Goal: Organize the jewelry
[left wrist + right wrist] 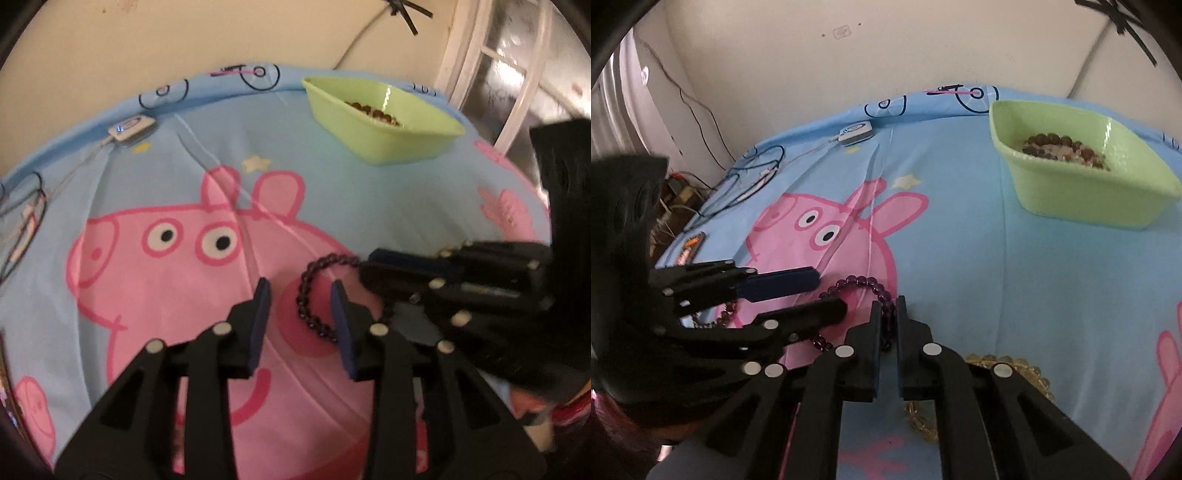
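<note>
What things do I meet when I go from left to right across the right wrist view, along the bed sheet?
Left gripper → purple bead bracelet → right gripper, shut on that bracelet → yellow bead bracelet → green bowl, farther back.

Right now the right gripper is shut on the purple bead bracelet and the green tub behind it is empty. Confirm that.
Not quite. The right gripper is shut on the purple bead bracelet, but the green tub is not empty: the right wrist view shows beaded bracelets already lying inside it.
</note>
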`<state>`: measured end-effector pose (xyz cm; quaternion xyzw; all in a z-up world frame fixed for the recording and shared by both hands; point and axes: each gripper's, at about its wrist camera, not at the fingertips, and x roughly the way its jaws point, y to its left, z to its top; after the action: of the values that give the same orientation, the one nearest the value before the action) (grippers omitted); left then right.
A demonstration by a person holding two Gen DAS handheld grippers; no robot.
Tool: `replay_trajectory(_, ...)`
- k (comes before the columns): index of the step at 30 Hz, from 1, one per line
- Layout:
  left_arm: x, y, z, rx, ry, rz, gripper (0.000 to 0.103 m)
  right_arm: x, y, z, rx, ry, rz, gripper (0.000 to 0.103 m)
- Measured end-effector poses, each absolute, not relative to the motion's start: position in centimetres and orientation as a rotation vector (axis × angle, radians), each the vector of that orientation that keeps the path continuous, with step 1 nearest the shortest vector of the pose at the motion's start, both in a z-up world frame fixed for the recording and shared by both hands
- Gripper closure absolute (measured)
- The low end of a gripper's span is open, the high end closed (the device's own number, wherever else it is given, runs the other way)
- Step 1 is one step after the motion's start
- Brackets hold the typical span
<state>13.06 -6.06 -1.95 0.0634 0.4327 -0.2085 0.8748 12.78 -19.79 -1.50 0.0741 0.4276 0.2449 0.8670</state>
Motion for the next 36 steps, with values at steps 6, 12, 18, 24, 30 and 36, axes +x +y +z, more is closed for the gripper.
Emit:
replay_trajectory(6,11.0,-4.8,-1.9,0.087,0.890,-0.458,0.096,11.8,-19.4,-1.3,0.136,0.884,0.500,0.103)
replay_trajectory(12,10.5,-4.1,-0.8,-0.020,0.935,-0.562,0.096,10.3,-20.4,-0.1,0.207,0.855,0.551,0.103)
replay_trajectory(18,13.6,-6.5,3.3,-0.030,0.866,-0.624,0.096,11.1,-23.2,3.7,0.274,0.733,0.546,0.103)
replay_trajectory(24,18.0,-11.5,6.4,0.020,0.809,-0.666,0.096,13.8,-27.6,5.5,0.322,0.658,0.471,0.103)
replay_trajectory(30,24.9,-17.2,8.4,0.066,0.752,-0.620,0.087,19.8,-32.3,7.0,0.369,0.587,0.351,0.103)
replay_trajectory(36,24.8,-14.7,7.3,-0.026,0.771,-0.558,0.078,18.8,-35.7,6.1,0.352,0.555,0.174,0.103)
